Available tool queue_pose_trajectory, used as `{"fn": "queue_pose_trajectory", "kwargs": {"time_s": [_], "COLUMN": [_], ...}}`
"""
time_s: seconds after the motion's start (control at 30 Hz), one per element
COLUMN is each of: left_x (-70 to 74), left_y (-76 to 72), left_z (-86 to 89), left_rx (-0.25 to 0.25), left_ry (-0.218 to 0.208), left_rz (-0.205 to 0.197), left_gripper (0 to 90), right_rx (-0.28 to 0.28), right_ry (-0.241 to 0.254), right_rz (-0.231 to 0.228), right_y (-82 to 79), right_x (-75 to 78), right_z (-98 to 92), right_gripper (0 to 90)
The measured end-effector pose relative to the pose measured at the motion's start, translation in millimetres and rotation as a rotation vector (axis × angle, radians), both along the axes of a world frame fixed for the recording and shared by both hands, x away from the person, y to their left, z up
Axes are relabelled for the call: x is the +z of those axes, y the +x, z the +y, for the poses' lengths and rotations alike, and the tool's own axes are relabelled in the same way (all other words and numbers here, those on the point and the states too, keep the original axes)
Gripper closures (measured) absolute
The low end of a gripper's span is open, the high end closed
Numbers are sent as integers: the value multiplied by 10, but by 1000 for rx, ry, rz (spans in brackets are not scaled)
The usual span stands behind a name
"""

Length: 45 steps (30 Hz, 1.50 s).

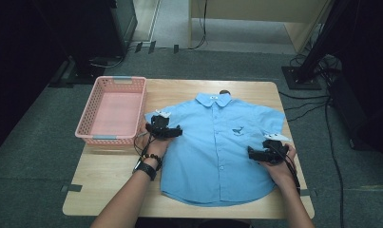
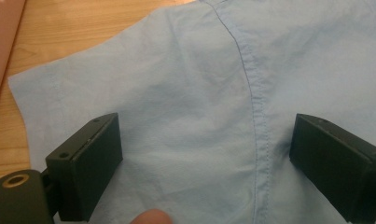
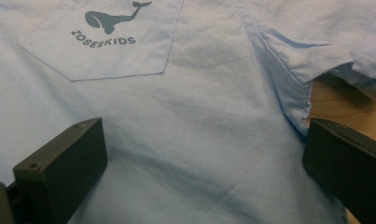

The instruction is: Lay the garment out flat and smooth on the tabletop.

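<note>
1. The blue shirt (image 1: 217,147) lay flat, front up, on the wooden surface (image 1: 108,175), just right of the pink basket (image 1: 114,108).
2. The left claw (image 1: 166,129) stood spread over the shirt's sleeve seam, gripping nothing.
3. The right claw (image 1: 261,154) was spread at the opposite side seam, below the pocket (image 3: 106,42).

In the left gripper view the basket (image 2: 1,56), left of the tongs, is cut to a pink strip by the frame edge. The shirt (image 3: 199,140) runs off every side past the right tongs, and its far sleeve hides the table (image 3: 335,100) beneath.
</note>
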State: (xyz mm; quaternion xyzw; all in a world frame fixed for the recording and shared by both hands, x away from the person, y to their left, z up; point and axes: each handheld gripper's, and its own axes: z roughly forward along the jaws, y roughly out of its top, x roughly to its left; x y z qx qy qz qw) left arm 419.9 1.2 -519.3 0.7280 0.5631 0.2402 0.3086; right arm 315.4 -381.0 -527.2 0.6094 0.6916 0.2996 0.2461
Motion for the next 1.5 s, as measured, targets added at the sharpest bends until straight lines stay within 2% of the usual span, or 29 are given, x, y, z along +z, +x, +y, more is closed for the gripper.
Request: {"fn": "queue_pose_trajectory", "kwargs": {"time_s": [0.17, 0.33, 0.43, 0.57, 0.93, 1.5], "left_x": [3, 4, 22, 159, 500, 782], "left_y": [2, -22, -44, -114, -251, -415], "left_z": [-5, -11, -25, -53, 10, 96], "left_rx": [-13, -58, -87, -106, -141, -185], "left_ry": [2, 12, -3, -31, -72, -101], "left_rz": [8, 31, 38, -8, -78, -120], "left_gripper": [84, 26, 2, 0, 0, 0], "right_rx": [-13, -15, -15, -15, -16, -16], "right_ry": [-1, 0, 0, 0, 0, 0], "right_rz": [-2, -2, -2, -2, -3, -3], "right_y": [11, 9, 9, 8, 6, 6], "right_x": [-2, -2, -2, -2, -3, -3], "right_z": [4, 5, 5, 6, 5, 5], "right_gripper": [0, 0, 0, 0, 0, 0]}}
